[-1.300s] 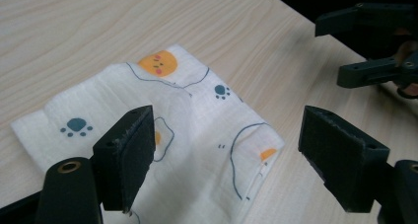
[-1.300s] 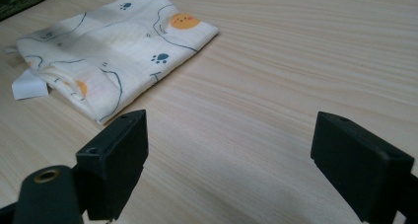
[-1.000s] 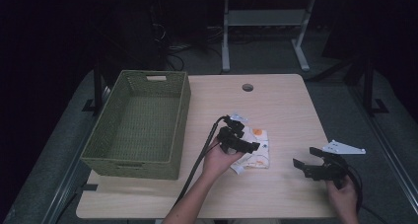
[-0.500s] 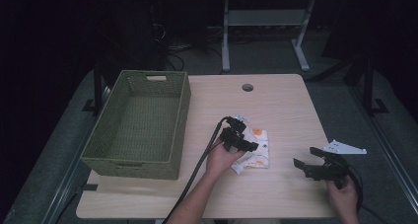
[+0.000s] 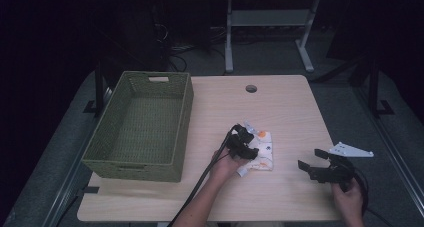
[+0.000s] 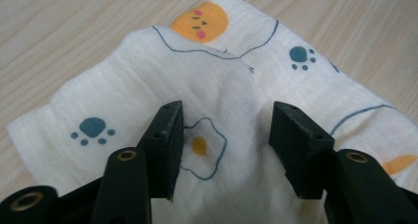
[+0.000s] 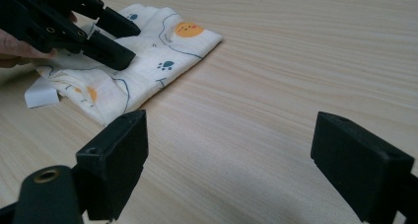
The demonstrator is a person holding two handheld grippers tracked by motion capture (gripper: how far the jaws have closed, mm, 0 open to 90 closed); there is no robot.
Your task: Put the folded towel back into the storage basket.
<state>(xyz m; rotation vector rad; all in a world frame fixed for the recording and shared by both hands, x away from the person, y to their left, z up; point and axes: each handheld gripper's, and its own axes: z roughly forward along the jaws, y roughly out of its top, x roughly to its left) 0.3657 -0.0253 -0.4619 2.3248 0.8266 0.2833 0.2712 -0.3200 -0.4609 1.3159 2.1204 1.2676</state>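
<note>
Fingers (image 6: 165, 145) of the left gripper (image 6: 224, 150) stand about half open, planted on the folded cloth (image 6: 217, 86), and they have just been closing: a low ridge of fabric rises between them, but the pads do not yet press on it, so nothing is held. The right gripper (image 7: 251, 165) hovers just above the bare bench (image 7: 305, 61) with its fingers spread wide and nothing between them, off to the right of the cloth and apart from it.

From the high view the cloth (image 5: 264, 152) lies flat on the bench (image 5: 280, 107), a little right of the middle and toward the person's edge, with the left gripper (image 5: 245, 146) on its left part. A green woven basket (image 5: 137, 162) stands well to the left, open-topped and with nothing in it; a small white tag or label (image 7: 42, 96) sticks out from the cloth's near edge.

The cloth is a thin white gauze printed with paw marks, a fried egg and an orange face. It looks very light, soft and limp, folded into a few layers. It will likely sag and unfold when lifted rather than keep its shape, and a pinch may catch just the top layer. The bunched ridge near the egg print, where the fingers already stand, seems the sound place to take hold, squeezing deep enough to gather all the layers. It is not fragile, and the weave should offer enough grip that slipping is a small worry.
</note>
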